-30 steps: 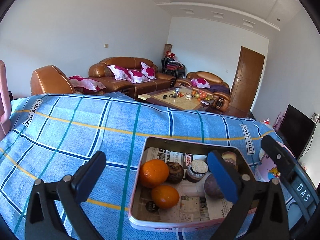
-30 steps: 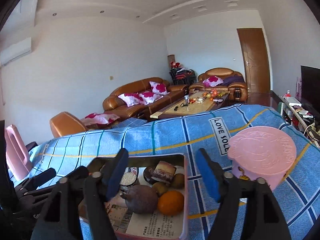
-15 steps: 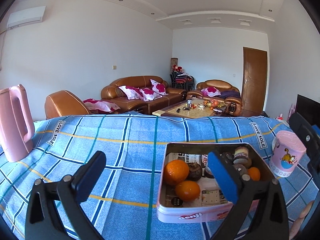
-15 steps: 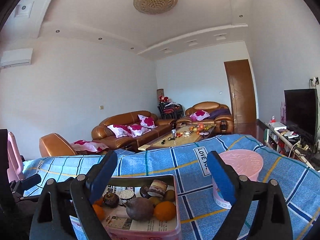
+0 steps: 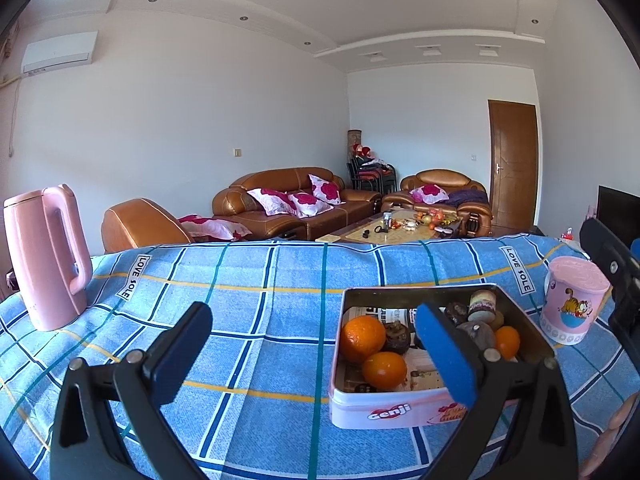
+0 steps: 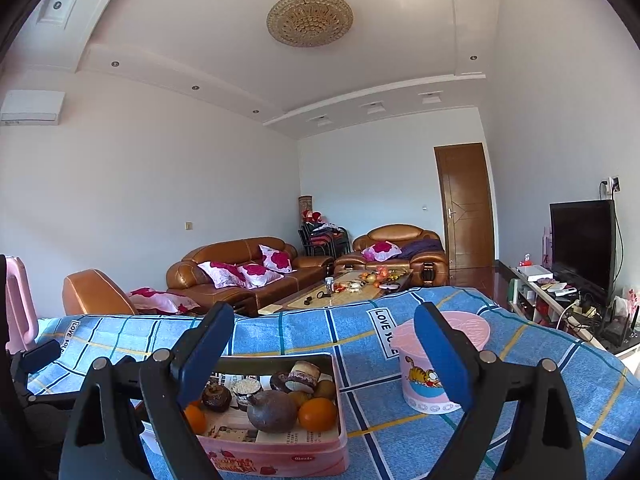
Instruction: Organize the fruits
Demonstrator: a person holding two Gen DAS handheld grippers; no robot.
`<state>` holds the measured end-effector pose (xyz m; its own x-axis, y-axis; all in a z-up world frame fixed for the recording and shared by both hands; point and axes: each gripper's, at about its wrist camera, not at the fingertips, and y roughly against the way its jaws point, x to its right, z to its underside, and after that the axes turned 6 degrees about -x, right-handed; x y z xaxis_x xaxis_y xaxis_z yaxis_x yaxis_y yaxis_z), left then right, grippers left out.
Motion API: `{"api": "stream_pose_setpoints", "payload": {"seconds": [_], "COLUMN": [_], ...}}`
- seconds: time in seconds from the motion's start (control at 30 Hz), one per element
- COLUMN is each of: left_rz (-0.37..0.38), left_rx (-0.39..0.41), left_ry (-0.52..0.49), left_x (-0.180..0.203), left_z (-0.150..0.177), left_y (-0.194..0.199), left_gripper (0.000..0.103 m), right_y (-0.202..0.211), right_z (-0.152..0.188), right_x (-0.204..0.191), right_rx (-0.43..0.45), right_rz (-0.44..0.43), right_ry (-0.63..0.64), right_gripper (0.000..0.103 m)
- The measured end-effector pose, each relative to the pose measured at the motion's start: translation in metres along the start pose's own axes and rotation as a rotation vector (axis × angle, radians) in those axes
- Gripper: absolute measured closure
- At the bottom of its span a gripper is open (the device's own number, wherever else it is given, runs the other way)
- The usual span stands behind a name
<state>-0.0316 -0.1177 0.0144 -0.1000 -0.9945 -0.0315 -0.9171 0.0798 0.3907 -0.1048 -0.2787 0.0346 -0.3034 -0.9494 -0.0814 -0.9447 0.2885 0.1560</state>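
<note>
Both grippers, left (image 5: 314, 354) and right (image 6: 324, 354), hover spread wide, empty, above the tin (image 5: 404, 410) crowded with fruit; a careless grab could probably bruise neighbouring oranges (image 5: 362, 338).

Pink tin (image 5: 400, 410) sits open on the blue plaid cloth. Inside: oranges (image 5: 362, 338), dark purple fruit (image 6: 272, 411), small brown ones, all loosely piled.

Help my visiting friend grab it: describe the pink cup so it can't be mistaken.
On the blue checked tablecloth, look right of the pink tin holding fruit. The pink cup stands there, apart; unlike the taller pink kettle, it has a cartoon tiger.
</note>
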Motion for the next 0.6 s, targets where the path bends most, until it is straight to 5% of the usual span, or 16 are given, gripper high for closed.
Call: {"api": "stream_pose_setpoints", "payload": {"seconds": [0.6], "left_rz": [-0.008], "left_rx": [-0.013], "left_ry": [0.003], "left_x": [0.0008], "left_z": [0.0005], "left_y": [0.0], "left_gripper": [0.0], "right_y": [0.004], "right_z": [0.0], "right_x": [0.0001], "right_rx": [-0.005], "right_rz": [0.018], "right_ry": [-0.004], "right_gripper": [0.01]}}
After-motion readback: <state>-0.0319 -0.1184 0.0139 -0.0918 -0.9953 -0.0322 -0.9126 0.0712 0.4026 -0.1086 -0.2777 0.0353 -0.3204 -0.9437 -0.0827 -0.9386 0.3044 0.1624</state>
